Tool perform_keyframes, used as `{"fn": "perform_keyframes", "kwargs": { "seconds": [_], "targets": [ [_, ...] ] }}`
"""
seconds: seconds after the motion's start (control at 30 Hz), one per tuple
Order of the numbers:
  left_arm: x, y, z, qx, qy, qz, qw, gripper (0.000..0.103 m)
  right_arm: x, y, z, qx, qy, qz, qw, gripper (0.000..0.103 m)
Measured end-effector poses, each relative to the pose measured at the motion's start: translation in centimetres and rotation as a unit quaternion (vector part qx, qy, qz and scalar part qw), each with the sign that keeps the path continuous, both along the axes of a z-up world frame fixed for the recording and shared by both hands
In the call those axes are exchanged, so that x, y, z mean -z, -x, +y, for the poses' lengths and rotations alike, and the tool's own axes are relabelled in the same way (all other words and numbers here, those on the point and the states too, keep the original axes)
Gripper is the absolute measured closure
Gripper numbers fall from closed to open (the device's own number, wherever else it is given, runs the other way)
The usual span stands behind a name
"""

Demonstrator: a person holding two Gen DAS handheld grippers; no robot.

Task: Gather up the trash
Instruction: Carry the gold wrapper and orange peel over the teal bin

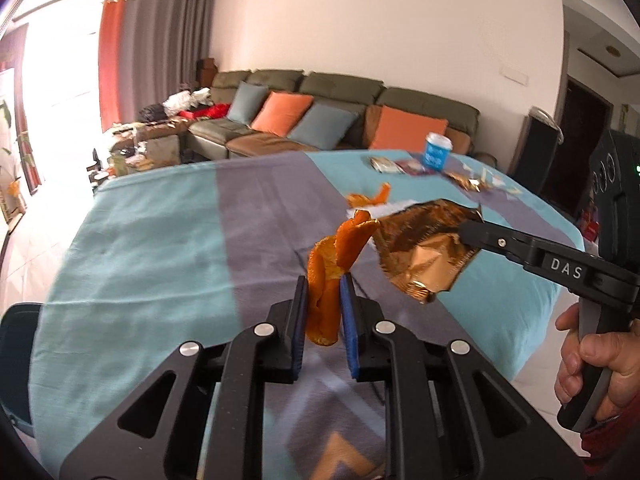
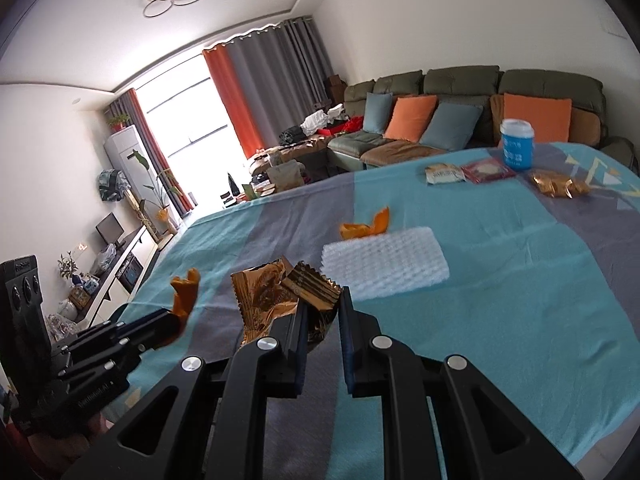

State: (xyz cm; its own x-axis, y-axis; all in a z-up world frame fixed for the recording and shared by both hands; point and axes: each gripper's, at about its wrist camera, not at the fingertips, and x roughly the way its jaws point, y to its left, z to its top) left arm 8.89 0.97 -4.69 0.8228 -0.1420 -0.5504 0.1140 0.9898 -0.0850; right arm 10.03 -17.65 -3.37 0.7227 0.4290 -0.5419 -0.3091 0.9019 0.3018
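A: Left wrist view: the left gripper (image 1: 325, 280) has its jaws narrow, clamped on a strip of orange peel (image 1: 336, 264) lifted clear of the blanket-covered table (image 1: 160, 240).

B: And the right gripper (image 2: 323, 300)?

A: Jaws nearly closed, pinching a crumpled gold wrapper (image 2: 276, 296), also held above the cloth.

B: What remains on the table?

A: A second orange peel (image 2: 366, 227) touches a white foam sheet (image 2: 384, 264) near the middle. Toward the far right corner: a blue cup (image 2: 517, 144), a pale packet (image 2: 444, 174), a red packet (image 2: 488, 171) and another gold wrapper (image 2: 558, 186).
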Motion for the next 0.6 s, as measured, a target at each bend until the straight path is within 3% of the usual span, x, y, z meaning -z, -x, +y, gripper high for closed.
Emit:
{"fn": "perform_keyframes", "kwargs": {
  "seconds": [0.27,0.6],
  "targets": [
    [-2.5,2.2,5.3,-0.077,-0.006,-0.032,0.9965,0.087,-1.9,-0.3,3.5,-0.045,0.009,-0.029,0.999,0.09],
    [-4.7,6.0,12.5,-0.171,-0.012,-0.057,0.9835,0.087,-4.5,-0.7,10.2,-0.128,0.016,-0.067,0.989,0.09]
  ]
}}
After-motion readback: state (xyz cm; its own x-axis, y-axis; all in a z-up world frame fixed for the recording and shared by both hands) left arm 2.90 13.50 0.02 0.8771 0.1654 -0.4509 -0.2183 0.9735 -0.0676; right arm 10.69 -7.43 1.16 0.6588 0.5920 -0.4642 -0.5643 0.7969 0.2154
